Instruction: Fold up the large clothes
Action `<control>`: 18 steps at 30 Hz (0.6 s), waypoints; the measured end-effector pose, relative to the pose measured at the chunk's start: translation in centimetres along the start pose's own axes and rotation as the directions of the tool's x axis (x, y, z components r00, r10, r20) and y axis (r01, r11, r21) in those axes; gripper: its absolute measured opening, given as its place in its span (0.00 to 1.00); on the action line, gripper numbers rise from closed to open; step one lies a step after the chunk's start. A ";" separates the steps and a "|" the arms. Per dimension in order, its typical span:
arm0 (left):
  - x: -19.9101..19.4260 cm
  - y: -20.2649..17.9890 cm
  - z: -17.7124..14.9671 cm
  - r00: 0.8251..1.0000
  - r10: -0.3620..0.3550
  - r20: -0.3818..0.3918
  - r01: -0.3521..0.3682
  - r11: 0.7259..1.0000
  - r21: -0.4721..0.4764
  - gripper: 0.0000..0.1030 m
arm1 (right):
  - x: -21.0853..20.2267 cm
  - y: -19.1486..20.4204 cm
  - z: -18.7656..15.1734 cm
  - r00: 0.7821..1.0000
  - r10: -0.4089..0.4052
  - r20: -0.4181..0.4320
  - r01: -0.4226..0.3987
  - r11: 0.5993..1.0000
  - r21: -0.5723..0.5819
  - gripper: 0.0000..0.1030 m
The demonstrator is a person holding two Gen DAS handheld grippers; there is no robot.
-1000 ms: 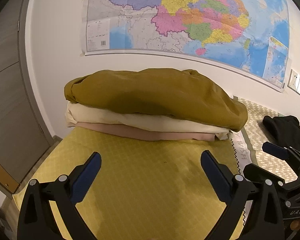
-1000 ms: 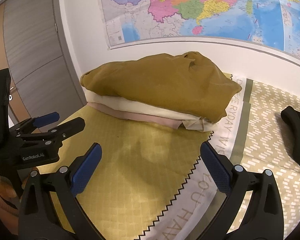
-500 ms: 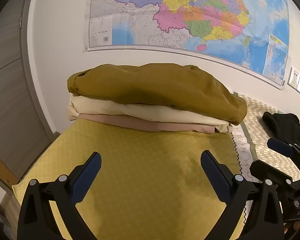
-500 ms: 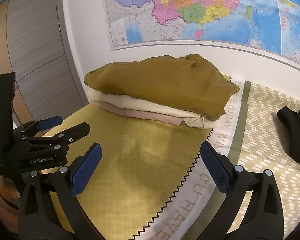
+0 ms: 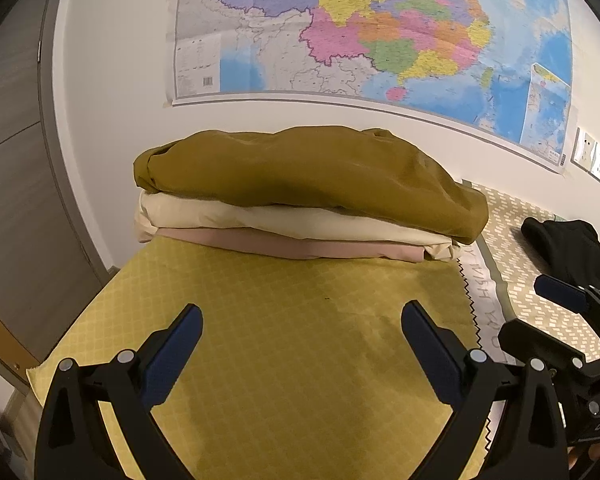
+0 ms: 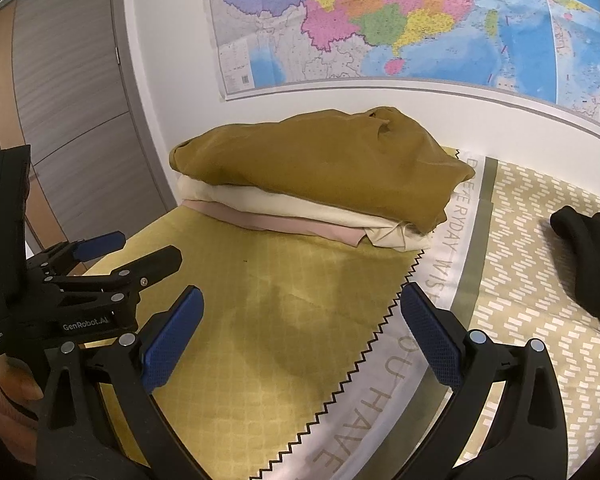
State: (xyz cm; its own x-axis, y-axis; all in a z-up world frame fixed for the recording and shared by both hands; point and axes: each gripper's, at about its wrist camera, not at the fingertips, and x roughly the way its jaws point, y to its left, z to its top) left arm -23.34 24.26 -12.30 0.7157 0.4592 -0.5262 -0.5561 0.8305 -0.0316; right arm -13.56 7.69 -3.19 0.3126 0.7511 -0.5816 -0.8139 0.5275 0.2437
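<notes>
Left tool [image 5: 302, 330], right tool [image 6: 302, 312]: wide open, empty | folded stack [image 5: 308, 184] ahead | black garment [image 6: 588, 256] right

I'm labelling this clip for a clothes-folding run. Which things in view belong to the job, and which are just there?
Part of the job:
- mustard garment, cream garment and pink garment, stacked folded
- black garment, unfolded
- left gripper and right gripper, both open

Just there:
- wall map
- yellow cloth
- door
</notes>
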 end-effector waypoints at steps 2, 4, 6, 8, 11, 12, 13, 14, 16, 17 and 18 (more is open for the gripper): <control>-0.1 0.0 0.0 1.000 0.001 0.001 -0.001 1.000 -0.004 0.93 | -0.1 0.0 0.0 1.000 -0.001 -0.002 0.001 1.000 -0.001 0.94; -0.1 0.0 -0.1 1.000 -0.001 -0.001 0.001 1.000 -0.007 0.93 | -0.1 0.0 -0.1 1.000 0.001 -0.002 -0.001 1.000 -0.001 0.94; 0.0 0.0 -0.1 1.000 0.001 -0.002 -0.001 1.000 -0.007 0.93 | -0.1 0.0 -0.1 1.000 -0.002 -0.001 0.002 1.000 -0.001 0.94; 0.0 0.0 -0.1 1.000 0.000 -0.004 0.000 1.000 -0.006 0.93 | -0.1 0.0 -0.1 1.000 0.001 -0.001 -0.001 1.000 0.001 0.94; -0.1 0.1 -0.1 1.000 -0.001 -0.006 0.001 1.000 -0.007 0.93 | 0.0 0.0 0.0 1.000 -0.001 -0.003 0.001 1.000 0.000 0.94; -0.2 0.1 -0.1 1.000 -0.001 -0.006 0.001 1.000 -0.008 0.93 | 0.0 0.1 -0.1 1.000 -0.001 -0.007 0.001 1.000 -0.001 0.94; -0.1 0.1 -0.1 1.000 0.001 -0.007 -0.001 1.000 -0.008 0.93 | -0.1 0.1 -0.1 1.000 -0.002 -0.006 0.002 1.000 -0.001 0.94; -0.1 0.1 0.0 1.000 0.001 -0.006 -0.001 1.000 -0.008 0.93 | -0.1 0.2 -0.1 1.000 0.001 -0.005 -0.001 1.000 -0.002 0.94; -0.2 0.1 0.0 1.000 0.002 -0.006 -0.002 1.000 -0.008 0.93 | -0.1 0.2 0.0 1.000 0.001 -0.003 -0.001 1.000 -0.001 0.94; -0.2 0.1 0.0 1.000 0.004 -0.004 -0.004 1.000 -0.008 0.93 | -0.1 0.2 -0.1 1.000 0.002 -0.003 -0.002 1.000 0.000 0.94; -0.1 0.1 0.0 1.000 0.001 -0.005 -0.001 1.000 -0.007 0.93 | -0.1 0.2 -0.1 1.000 0.000 -0.003 0.000 1.000 0.000 0.94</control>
State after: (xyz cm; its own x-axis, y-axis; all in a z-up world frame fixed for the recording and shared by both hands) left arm -23.48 24.25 -12.25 0.7130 0.4581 -0.5308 -0.5598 0.8277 -0.0375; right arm -13.82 7.68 -3.17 0.3116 0.7498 -0.5838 -0.8137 0.5277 0.2435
